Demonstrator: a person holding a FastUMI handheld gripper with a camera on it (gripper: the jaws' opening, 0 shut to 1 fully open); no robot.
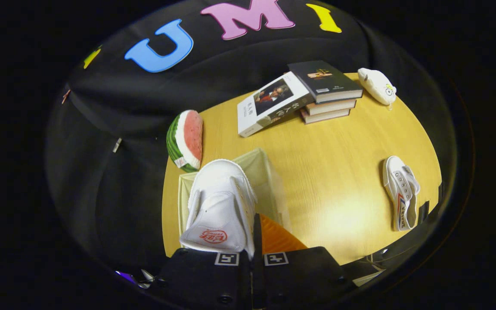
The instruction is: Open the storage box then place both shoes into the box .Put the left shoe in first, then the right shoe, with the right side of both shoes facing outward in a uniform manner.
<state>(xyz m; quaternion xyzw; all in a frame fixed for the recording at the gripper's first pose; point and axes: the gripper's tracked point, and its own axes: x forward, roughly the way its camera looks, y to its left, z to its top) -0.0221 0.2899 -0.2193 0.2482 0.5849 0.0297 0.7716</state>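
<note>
- A plush watermelon slice (185, 140) stands at the table's (325, 172) left edge, just behind the box, clear of the work.
- The storage box (269, 172), pale and open-topped, sits near the table's front left corner, directly under the raised shoe, so the shoe can go straight down into it.
- The held shoe (220, 206) is white, heel and tongue tab toward the camera, toe pointing away over the box. It hangs above the opening, not yet inside as far as I can judge.
- The gripper (252, 254) has its fingers pressed nearly together, pinching the shoe's side wall by the heel; the thin edge grip probably keeps the shoe upright for lowering.
- A stack of books (325, 92), with one more book (271, 103) leaning on it, lies near the table's back edge, out of the way.
- A small white plush toy (377, 85) rests at the back right corner.
- The second shoe (399, 191) lies on the table near the right edge, waiting its turn.
</note>
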